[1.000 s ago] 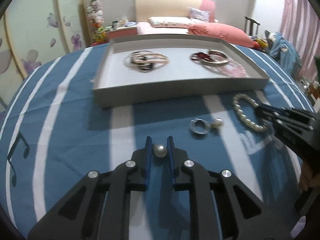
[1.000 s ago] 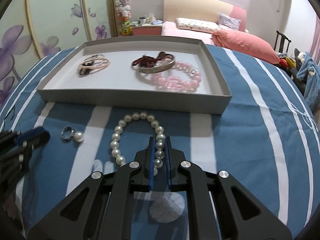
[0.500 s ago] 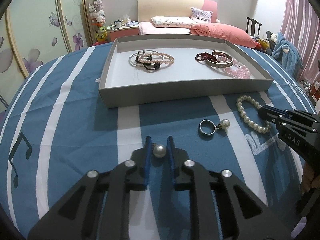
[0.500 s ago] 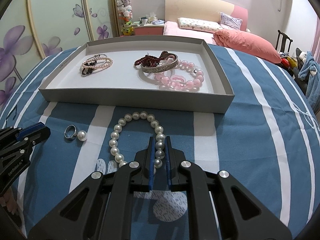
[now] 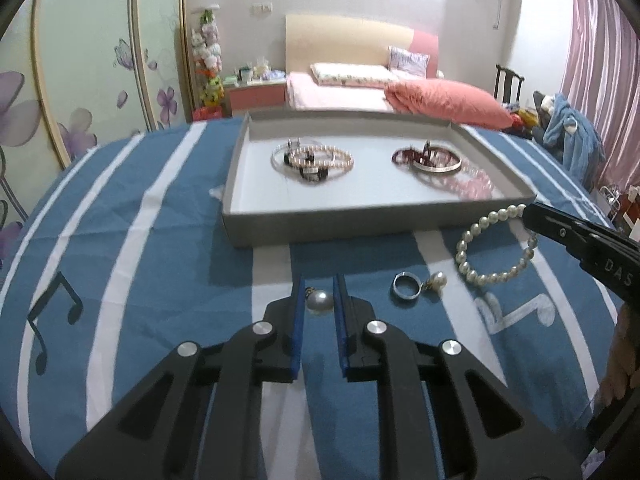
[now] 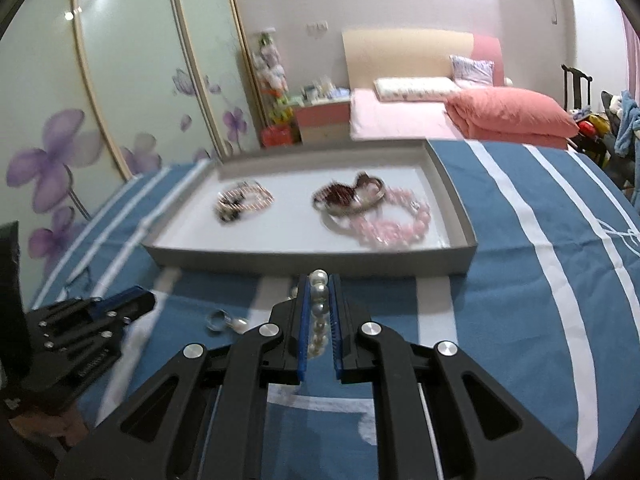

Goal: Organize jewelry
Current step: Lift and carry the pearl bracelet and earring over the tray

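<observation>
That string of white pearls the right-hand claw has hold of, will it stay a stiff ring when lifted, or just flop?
Probably flop: the pearl bracelet is separate round beads on a string, pinched at one spot by the right gripper, so the rest would likely sag. The beads look smooth and glossy, so they may slip between the flat pads. It is likely light for its size.

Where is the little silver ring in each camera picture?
Left wrist view: the silver ring lies on the blue cloth, right of centre, beside a pearl earring.
Right wrist view: the ring is lower left, beside that earring.
Shared landmark: the grey tray behind it.
</observation>
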The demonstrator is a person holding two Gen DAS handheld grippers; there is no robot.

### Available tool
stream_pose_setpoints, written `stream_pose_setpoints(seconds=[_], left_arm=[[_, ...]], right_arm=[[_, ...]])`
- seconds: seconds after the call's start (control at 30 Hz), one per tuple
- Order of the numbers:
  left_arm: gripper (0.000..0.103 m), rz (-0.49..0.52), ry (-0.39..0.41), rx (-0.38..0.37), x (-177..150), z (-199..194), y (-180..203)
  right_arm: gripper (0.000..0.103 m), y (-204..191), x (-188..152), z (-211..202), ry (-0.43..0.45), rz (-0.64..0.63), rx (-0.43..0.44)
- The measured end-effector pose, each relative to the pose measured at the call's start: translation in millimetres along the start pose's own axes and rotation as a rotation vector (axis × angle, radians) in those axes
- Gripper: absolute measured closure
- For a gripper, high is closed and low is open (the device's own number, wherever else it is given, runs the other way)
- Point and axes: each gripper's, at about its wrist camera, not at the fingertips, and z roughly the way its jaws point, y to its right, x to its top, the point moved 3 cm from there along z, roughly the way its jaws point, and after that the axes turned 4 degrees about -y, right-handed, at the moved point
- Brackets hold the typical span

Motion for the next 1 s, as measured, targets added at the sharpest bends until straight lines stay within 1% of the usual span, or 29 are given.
stream_pose_setpoints(seconds=[0.13,0.4,0.57,0.77,1.0], left_arm=[[0.088,0.006,0.054,0.012,4.1,-11.9,1.5],[0.088,0.012,0.112,0.025,8.5,-24.7,7.0],[0.088,0.011,0.168,0.045,11.9,-36.6,7.6],[0.088,0.010,0.237,0.059,16.3,-51.2,9.3],[0.088,-0.001,0.306,0.064,22.1,-66.9,9.0]], right_arm=[[0.093,-6.1,1.4,-6.3,0.032,0.010,0.028],[0.093,-11.4,2.9,-11.0,0.062,0.029,0.055],[0.093,-13.5,3.4,-17.5,0.088,0.041,0.062],[0.093,-18.1,8.1,-29.6,0.142,0.040,0.061],[0.093,-26.3,15.0,-48.8,0.230,0.016,0.044]])
